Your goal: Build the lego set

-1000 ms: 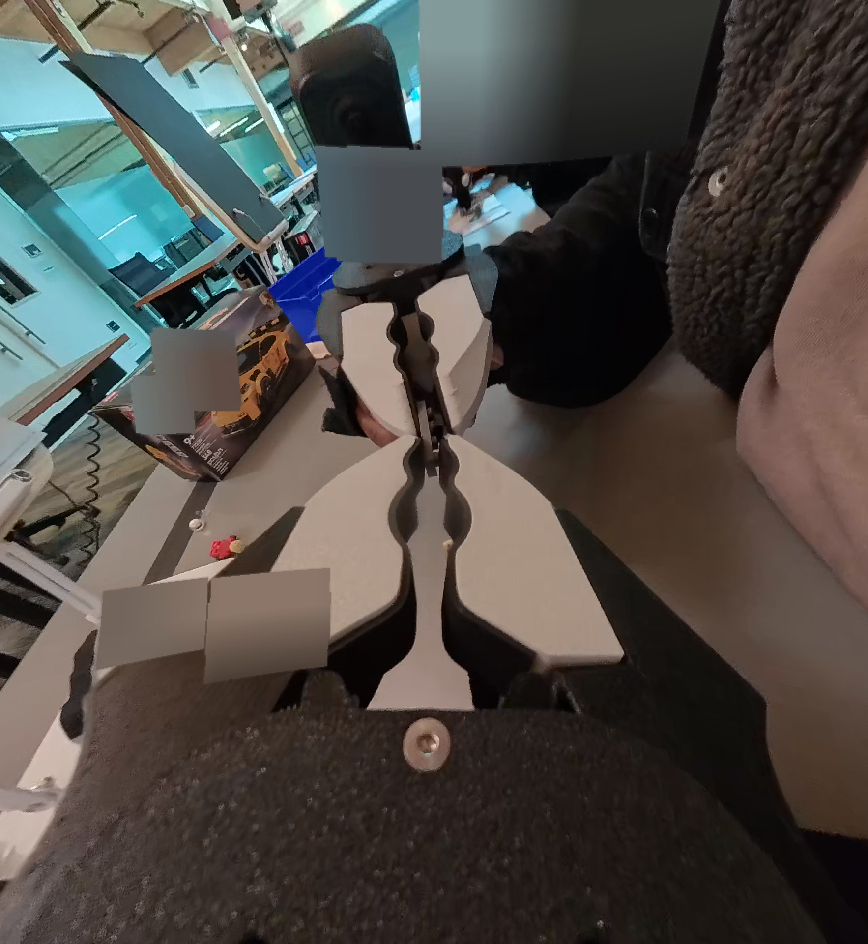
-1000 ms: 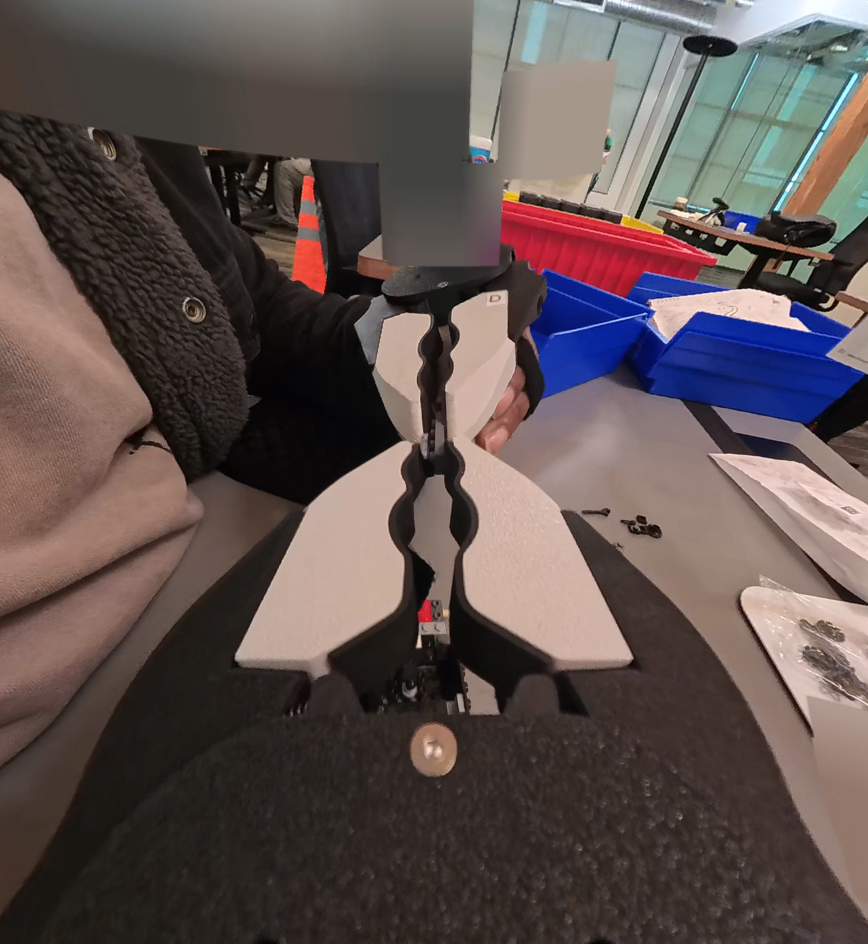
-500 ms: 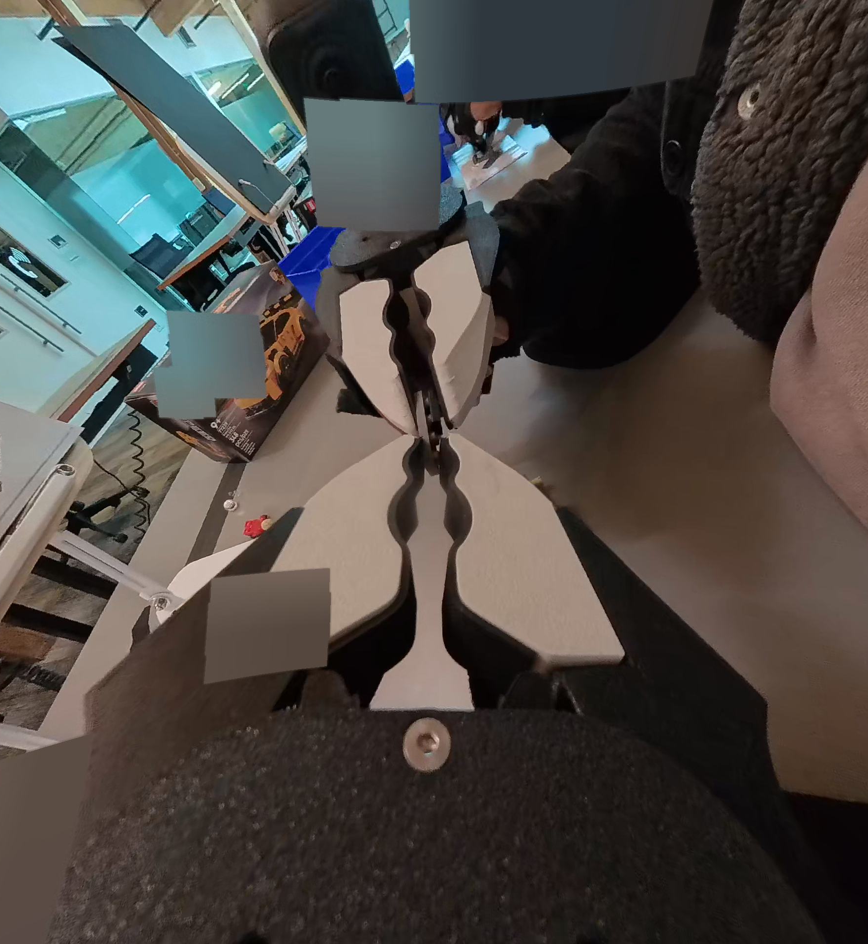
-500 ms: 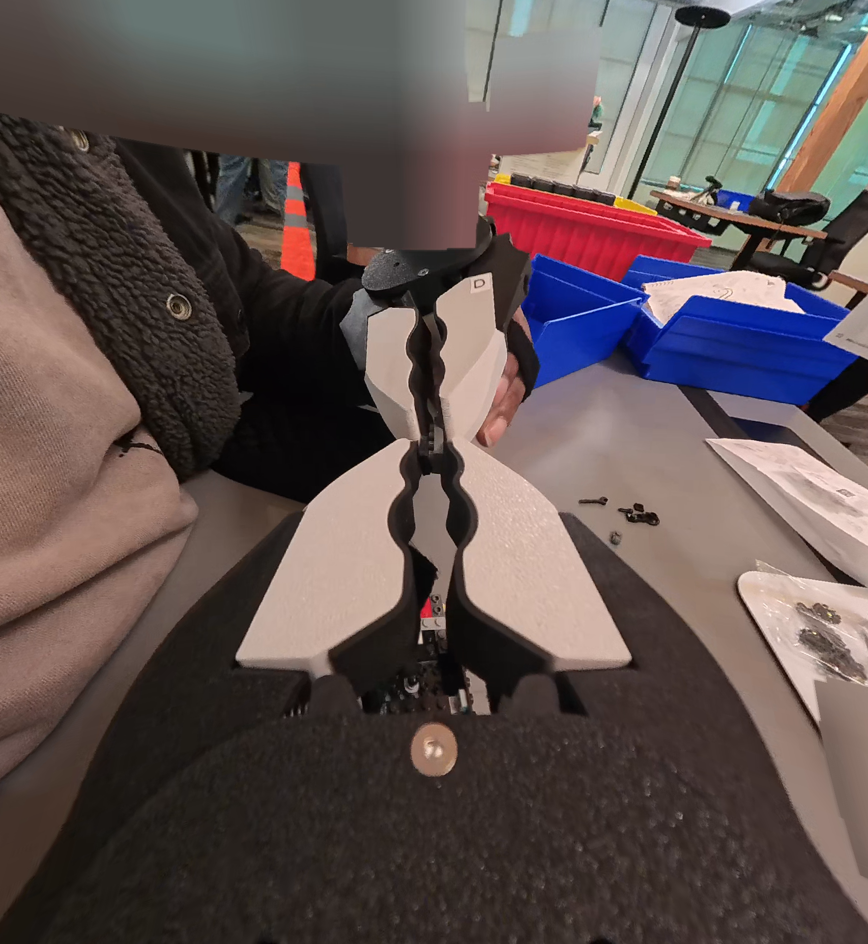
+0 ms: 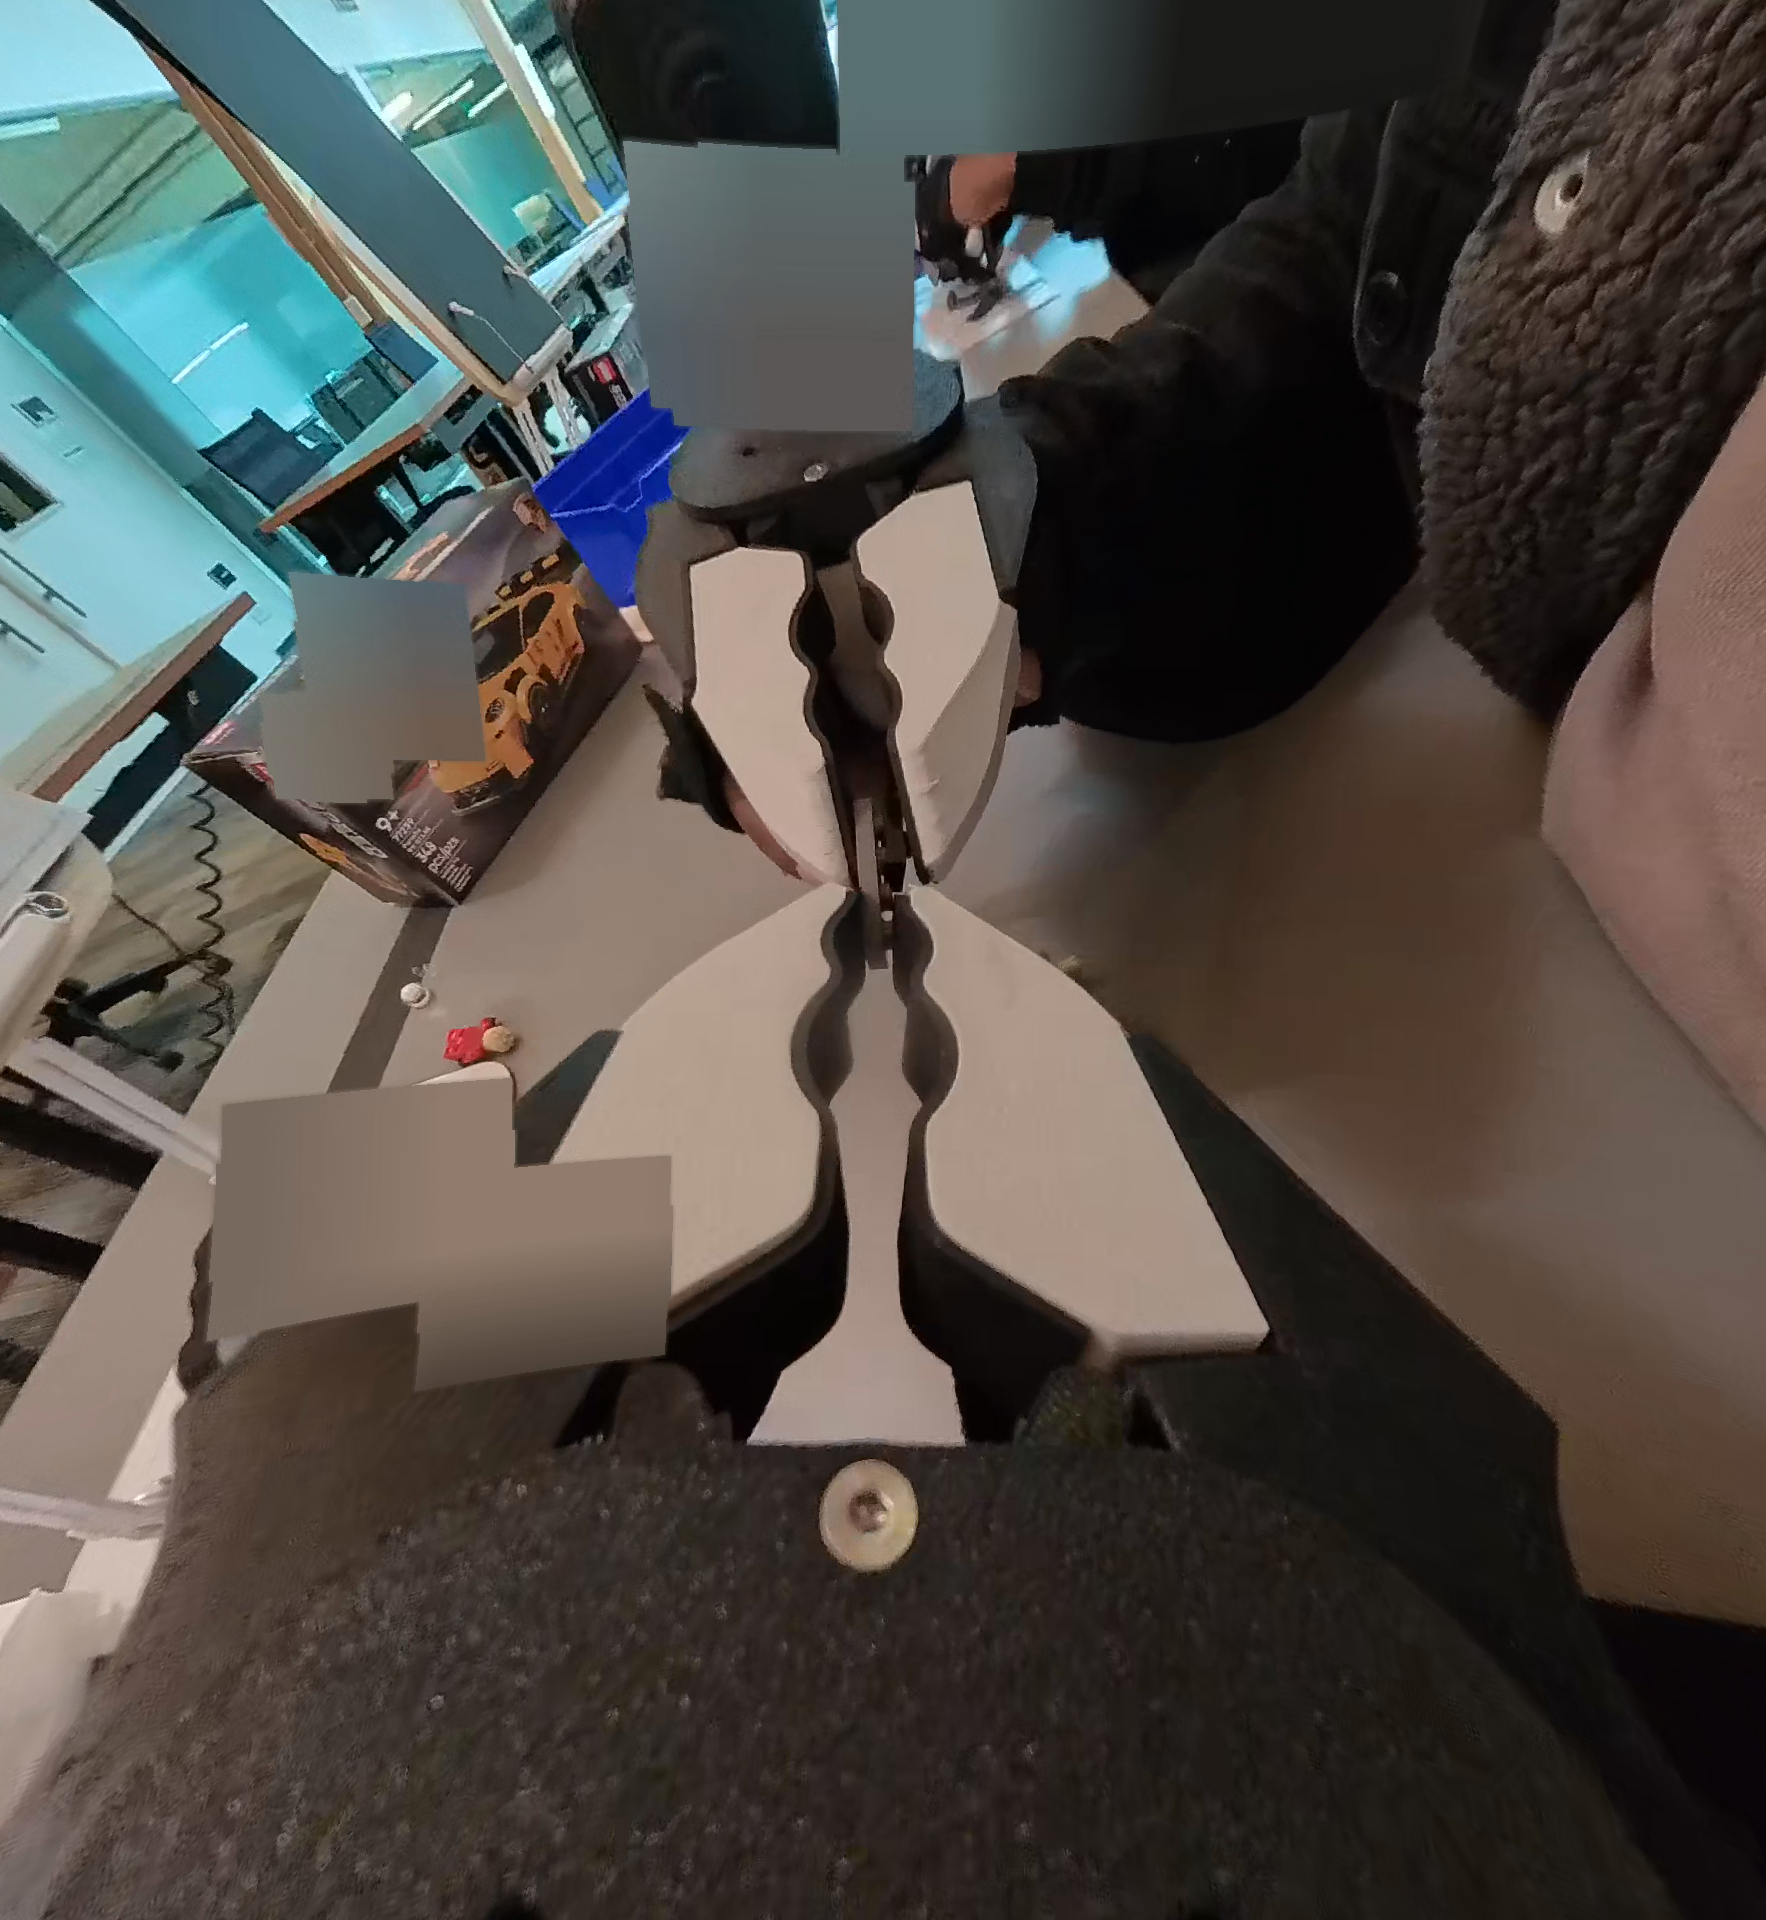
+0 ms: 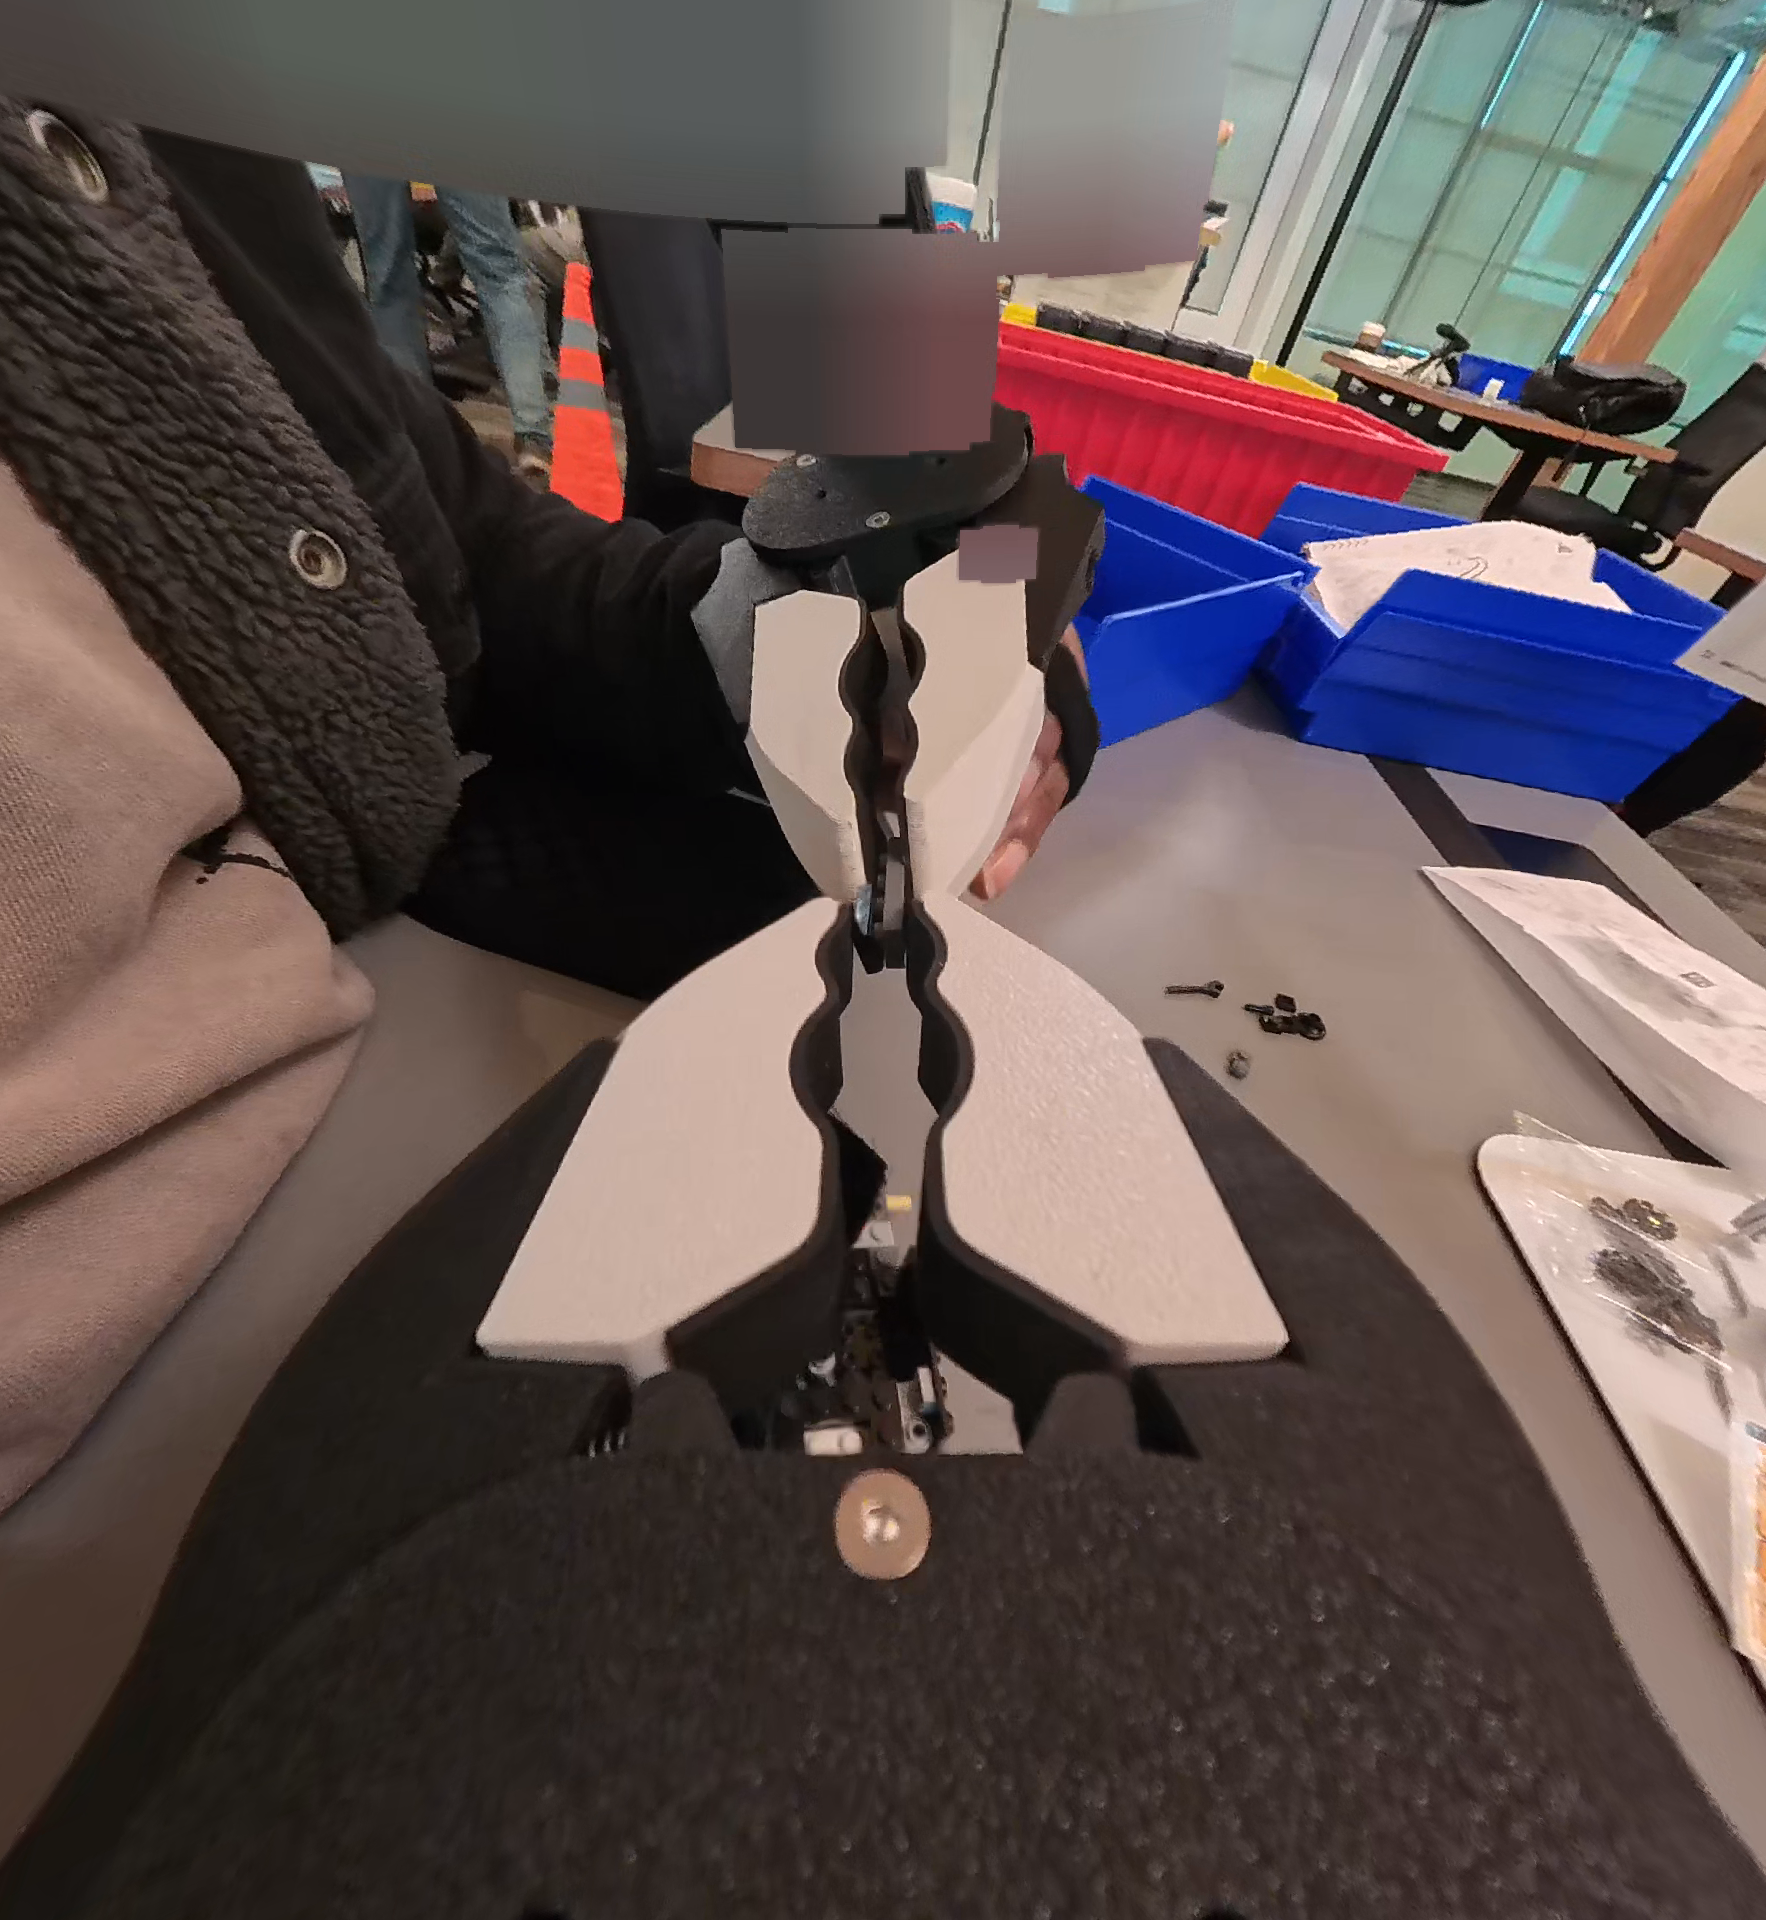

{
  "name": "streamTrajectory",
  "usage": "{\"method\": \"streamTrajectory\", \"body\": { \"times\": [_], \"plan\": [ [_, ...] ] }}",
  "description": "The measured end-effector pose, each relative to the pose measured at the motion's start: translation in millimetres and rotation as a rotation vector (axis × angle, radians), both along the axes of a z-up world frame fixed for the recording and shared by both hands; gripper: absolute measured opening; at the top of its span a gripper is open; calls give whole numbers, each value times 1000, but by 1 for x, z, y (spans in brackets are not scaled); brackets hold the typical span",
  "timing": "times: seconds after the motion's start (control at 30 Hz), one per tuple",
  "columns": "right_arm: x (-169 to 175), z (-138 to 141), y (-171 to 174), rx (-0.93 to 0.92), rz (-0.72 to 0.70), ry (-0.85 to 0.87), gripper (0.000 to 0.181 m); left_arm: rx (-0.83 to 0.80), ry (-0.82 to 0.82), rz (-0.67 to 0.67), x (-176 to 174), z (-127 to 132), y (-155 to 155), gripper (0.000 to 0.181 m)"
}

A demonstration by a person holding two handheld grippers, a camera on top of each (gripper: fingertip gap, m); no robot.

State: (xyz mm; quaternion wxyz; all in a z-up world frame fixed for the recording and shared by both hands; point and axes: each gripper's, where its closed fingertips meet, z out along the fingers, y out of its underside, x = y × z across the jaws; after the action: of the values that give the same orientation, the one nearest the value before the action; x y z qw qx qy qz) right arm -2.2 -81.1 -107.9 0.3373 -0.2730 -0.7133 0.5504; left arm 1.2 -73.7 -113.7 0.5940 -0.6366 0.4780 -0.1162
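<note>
**Claws meeting tip to tip over the bench**

Left wrist view: the left claw is pointing forward above the grey bench, its jaws almost together, pinching a small dark lego piece at the tips. The right claw is coming from the opposite side and its tips are touching the same piece. A lego box with a yellow car picture is lying farther left on the bench, and a small red piece is lying near the bench edge.

Right wrist view: the right claw is nearly closed and is gripping the dark lego piece, which is showing a blue spot. The left claw is facing it, tips against the same piece, and a hand is holding it. Small black parts are lying on the bench to the right, just beside an instruction sheet. Blue bins are standing behind.
</note>
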Motion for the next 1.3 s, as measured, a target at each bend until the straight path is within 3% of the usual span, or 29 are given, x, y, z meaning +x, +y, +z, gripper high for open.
{"method": "streamTrajectory", "body": {
  "times": [0.53, 0.67, 0.9, 1.3],
  "plan": [
    [1, -4, -4, 225, -54, 41, 8, 123, 179, 22, 0, -5, -3, 6],
    [1, -4, -3, 207, -66, 31, 8, 134, 175, 23, 0, -6, -3, 6],
    [-1, -9, 1, 196, -69, 14, 9, -27, -84, -52, 1, -7, -1, 5],
    [5, -1, -3, 139, -26, 38, 9, -140, -294, -144, 8, 2, -7, 6]
  ]
}}
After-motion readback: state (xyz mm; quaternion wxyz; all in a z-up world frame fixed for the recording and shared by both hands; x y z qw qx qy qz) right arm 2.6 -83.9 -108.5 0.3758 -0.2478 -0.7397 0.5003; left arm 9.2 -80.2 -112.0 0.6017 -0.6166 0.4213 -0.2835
